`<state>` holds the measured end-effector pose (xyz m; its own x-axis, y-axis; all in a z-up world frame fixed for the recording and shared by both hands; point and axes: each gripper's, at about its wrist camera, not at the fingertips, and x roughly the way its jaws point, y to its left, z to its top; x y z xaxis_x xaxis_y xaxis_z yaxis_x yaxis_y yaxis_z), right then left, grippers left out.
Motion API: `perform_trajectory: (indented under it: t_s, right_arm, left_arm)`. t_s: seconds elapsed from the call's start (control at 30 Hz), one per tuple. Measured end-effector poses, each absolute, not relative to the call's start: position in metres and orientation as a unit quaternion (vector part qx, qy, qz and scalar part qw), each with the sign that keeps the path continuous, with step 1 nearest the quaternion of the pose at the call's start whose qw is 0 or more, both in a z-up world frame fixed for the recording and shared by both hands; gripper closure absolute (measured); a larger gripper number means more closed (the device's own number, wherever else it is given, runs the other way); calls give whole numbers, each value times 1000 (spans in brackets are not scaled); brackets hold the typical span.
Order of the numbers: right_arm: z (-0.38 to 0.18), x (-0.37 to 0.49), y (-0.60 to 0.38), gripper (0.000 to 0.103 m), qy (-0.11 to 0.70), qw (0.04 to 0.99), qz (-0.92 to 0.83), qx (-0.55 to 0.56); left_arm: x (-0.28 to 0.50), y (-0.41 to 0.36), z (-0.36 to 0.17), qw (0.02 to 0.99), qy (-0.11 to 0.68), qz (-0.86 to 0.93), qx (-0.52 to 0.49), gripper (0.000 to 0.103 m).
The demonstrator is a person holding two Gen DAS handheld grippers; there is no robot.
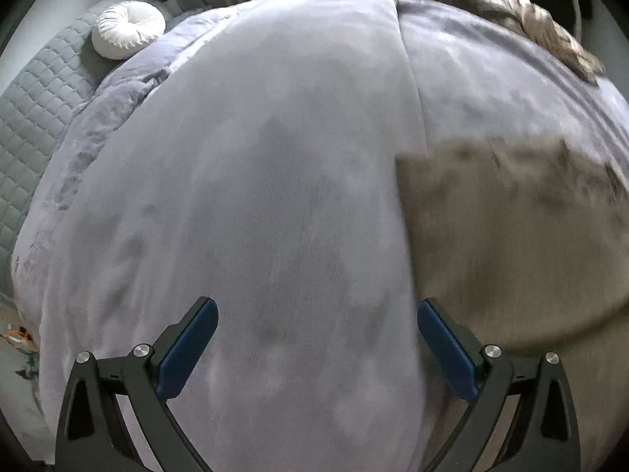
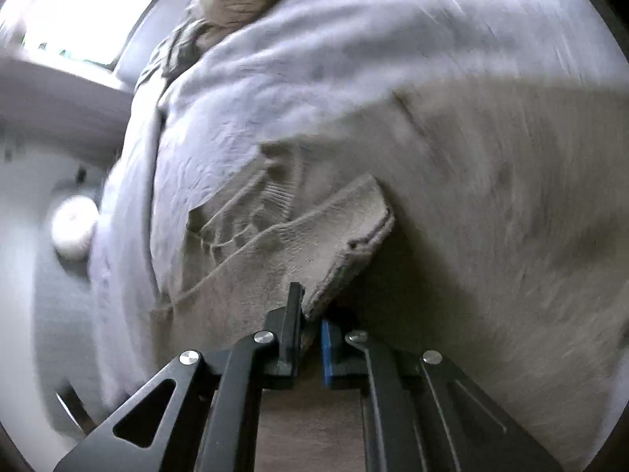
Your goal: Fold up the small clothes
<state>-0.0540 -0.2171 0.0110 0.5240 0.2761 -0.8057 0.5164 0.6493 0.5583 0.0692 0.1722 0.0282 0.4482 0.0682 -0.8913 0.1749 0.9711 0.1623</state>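
A beige knitted garment lies spread on a grey-lilac blanket. In the right wrist view my right gripper is shut on a folded corner of this garment, whose ribbed hem sticks up from between the fingers. The left wrist view shows the same beige garment blurred at the right, lying flat on the blanket. My left gripper hangs above the blanket just left of the garment's edge, open wide with nothing between its blue pads.
A crumpled brown-beige cloth lies at the far right edge of the bed, also in the right wrist view. A round white cushion rests on a quilted grey cover at the left. A bright window shows beyond the bed.
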Motion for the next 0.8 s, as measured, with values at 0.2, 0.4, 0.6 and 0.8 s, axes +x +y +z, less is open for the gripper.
perform_trajectory:
  t_s: [0.2,0.4,0.6,0.8]
  right_arm:
    - [6,-62,-216,94,518,774,-113,346]
    - [-6,-88,-235,86,519,751,-122,389]
    - [1,-105,-246,70,512,734,-115,431]
    - [-9,-108,-258,46,466,712,-114,513]
  left_arm:
    - [96,132,0,847,504,-39,167,1]
    - [104,149,-16,835,535,-27,125,1]
    - [101,158,7,822,556,-89,81,1]
    - [87,137,2,820,551,-98,119,1]
